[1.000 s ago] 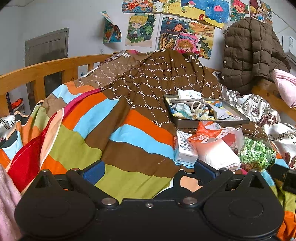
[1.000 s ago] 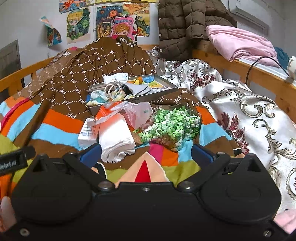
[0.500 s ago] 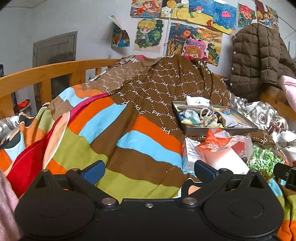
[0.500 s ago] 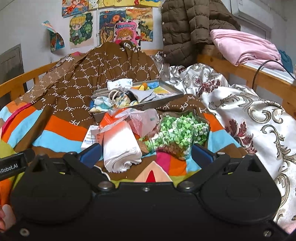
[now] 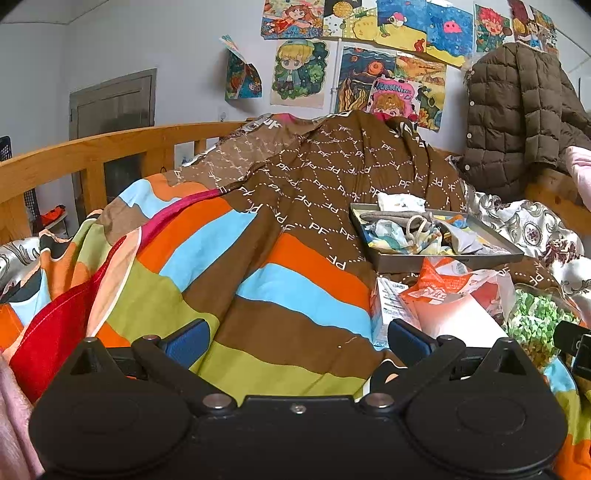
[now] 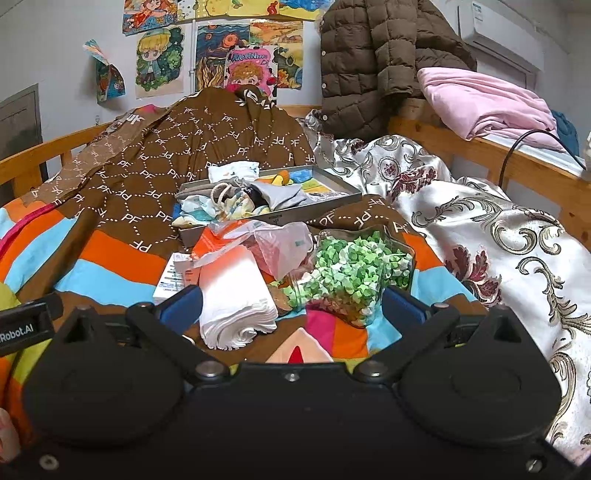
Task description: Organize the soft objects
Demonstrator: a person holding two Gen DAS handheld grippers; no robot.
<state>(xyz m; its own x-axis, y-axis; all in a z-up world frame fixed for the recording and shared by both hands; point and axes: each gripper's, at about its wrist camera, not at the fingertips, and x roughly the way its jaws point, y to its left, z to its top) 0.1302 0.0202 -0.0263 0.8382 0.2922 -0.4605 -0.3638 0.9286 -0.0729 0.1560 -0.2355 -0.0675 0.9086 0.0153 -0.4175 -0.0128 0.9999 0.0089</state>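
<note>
While both grippers, left (image 5: 293, 338) and right (image 6: 291, 301), hover spread wide and empty, white towel roll (image 6: 236, 295) lies mid-bed before tray (image 6: 317, 210); careless grab risks tipping star jar (image 6: 351, 273) beside it.

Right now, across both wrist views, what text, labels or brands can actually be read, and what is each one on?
"PF", repeated across the brown duvet cover.
"Robot.AI", first letters cut off by the frame edge, on the left gripper, seen from the right wrist view.
"MORNING", partly legible, on the pink poster.
White box: print too small to read.
Orange bag: script blurred, unreadable.
Air conditioner: label too small.
</note>
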